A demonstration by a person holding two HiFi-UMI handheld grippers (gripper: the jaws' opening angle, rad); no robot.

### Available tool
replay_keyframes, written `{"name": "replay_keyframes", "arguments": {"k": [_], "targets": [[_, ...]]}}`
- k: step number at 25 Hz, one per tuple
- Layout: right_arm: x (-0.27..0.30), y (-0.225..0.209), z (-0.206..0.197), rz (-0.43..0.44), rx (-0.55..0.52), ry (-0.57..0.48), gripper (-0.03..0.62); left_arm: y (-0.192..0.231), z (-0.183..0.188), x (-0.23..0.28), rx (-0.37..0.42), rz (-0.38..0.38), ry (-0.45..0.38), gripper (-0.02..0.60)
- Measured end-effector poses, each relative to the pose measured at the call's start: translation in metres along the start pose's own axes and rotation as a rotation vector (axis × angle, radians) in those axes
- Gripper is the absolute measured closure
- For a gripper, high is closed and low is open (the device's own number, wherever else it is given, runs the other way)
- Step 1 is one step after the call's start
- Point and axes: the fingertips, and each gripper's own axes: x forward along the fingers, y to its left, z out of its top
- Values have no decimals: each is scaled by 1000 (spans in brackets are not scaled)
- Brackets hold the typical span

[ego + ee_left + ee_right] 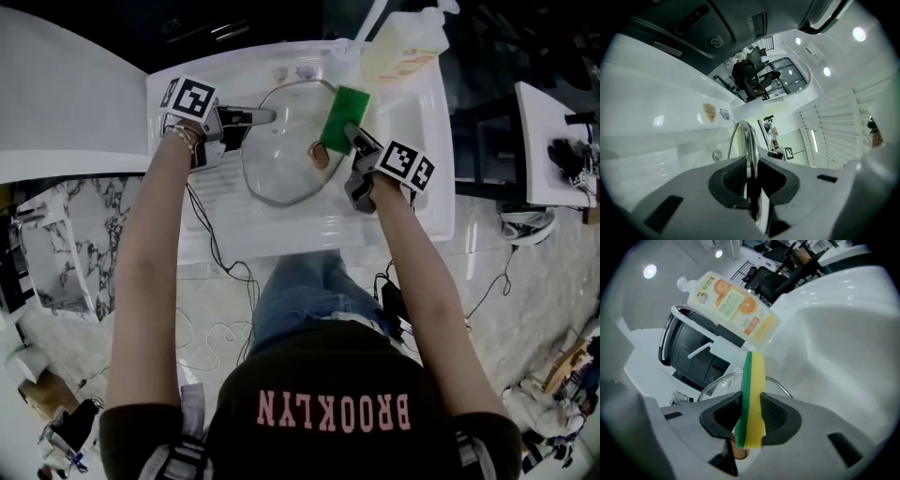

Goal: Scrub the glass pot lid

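A round glass pot lid [286,145] with a metal rim is held over the white sink [427,178]. My left gripper [251,116] is shut on the lid's left rim, and in the left gripper view the lid [749,154] stands edge-on between the jaws. At the lid's right side my right gripper [353,134] is shut on a green and yellow sponge [343,117], green face up. The sponge [752,394] is pinched upright between the jaws of the right gripper [751,420], with the lid's rim [717,380] behind it. The lid's brown knob [320,156] shows beside the sponge.
A dish soap bottle [403,47] with an orange label lies at the sink's back right, near the tap [370,23]. The bottle [729,301] also shows in the right gripper view. A white counter [66,103] runs to the left. Cables trail on the floor [216,309].
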Motion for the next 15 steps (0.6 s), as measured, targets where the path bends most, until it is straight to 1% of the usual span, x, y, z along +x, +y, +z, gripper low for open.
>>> {"name": "replay_keyframes", "arguments": {"k": [3,5,6,9,12,15], "targets": [[-6,-18,-8,-47,129,-20,488,3,1,0,23,4,2,548],[-10,-28,-16,-98,165,-7,488,2,1,0,20,1,2,548],[-12,-34,-21,-140,160,16,488,0,0,0,5,-4,1,548],[-21,-52,-47,-294,95,123,491,-2,0,1,-10,-7,0,548],[-26,-62,-59,-366,90,167,494,-3,-1,2,-24,-10,-2,548],[-29,-75,-64,-488,71,236,494,-2,-1,1,-24,-3,-4,548]]}}
